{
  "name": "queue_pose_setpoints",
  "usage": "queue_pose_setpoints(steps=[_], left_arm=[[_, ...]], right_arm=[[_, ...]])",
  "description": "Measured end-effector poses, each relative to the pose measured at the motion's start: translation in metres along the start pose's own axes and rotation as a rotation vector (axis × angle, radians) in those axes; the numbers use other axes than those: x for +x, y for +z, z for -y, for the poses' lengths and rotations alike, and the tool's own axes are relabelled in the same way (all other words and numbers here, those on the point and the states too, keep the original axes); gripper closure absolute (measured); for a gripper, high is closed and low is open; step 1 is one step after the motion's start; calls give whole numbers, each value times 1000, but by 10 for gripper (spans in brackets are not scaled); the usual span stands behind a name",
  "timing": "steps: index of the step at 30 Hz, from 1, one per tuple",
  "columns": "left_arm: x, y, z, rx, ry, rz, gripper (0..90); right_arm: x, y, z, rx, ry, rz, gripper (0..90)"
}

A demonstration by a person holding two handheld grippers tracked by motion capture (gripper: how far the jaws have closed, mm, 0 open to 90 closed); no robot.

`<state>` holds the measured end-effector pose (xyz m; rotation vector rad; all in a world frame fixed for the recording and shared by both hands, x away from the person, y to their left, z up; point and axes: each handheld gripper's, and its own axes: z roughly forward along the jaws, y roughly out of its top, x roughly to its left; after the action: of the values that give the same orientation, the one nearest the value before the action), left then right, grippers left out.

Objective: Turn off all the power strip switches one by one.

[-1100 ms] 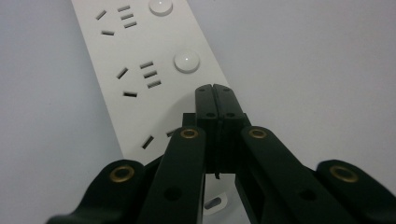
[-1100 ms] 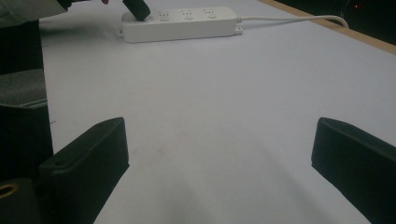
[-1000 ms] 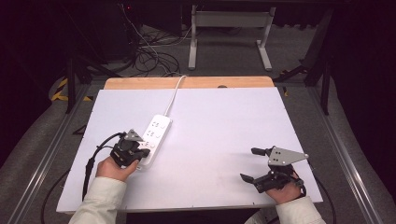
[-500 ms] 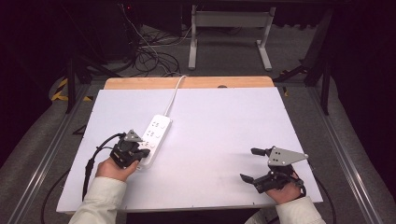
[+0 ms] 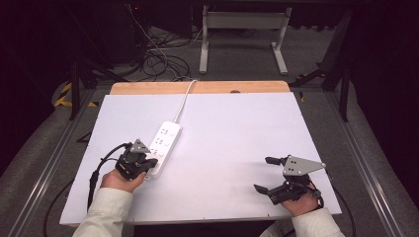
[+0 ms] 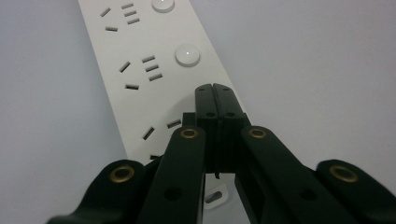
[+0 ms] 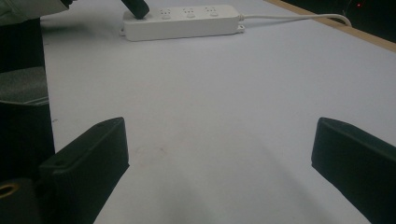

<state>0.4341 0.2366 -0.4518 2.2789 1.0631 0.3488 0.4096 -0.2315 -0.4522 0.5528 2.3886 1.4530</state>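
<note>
Two grippers at a white table [image 5: 237, 123], one pressed to a power strip [image 5: 165, 143].
You see the table's white top spanning the high view, its wooden far edge [image 5: 197, 87] bare. Your power strip lies left of centre, angled away from you, its white cord [image 5: 185, 96] running off the far edge. Your right gripper [image 5: 267, 174] rests near the front right corner, well apart from the strip, jaws spread wide with nothing between them. Your left gripper [image 6: 215, 88] has its jaws closed flat together, empty, tips down on the strip's near end, just below a round button [image 6: 187, 54].
</note>
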Motion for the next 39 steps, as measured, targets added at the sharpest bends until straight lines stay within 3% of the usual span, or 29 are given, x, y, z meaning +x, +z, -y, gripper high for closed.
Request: queue_pose_setpoints(steps=[9,14,15,19,21,24,28,32,39], left_arm=[[-1,1,0,-6,2,-8,900],[-3,1,-1,-5,23,-35,900],[-3,2,-1,-1,16,-20,900],[-5,2,-1,-3,19,-34,900],[-5,2,-1,-8,-3,-30,900],[-6,-3,-4,-27,19,-66,900],[-6,-16,-11,-117,25,-68,900],[-9,-14,-17,-112,37,-53,900],[0,-5,-22,-120,5,-31,900]], right_arm=[[0,2,0,6,1,-3,43],[0,2,0,8,3,-3,44],[0,2,0,9,2,-3,43],[0,2,0,9,1,-2,43],[0,2,0,9,0,-3,44],[0,1,0,7,-4,1,44],[-2,1,1,9,0,2,43],[-2,2,1,10,4,-1,43],[-2,2,1,12,5,0,43]])
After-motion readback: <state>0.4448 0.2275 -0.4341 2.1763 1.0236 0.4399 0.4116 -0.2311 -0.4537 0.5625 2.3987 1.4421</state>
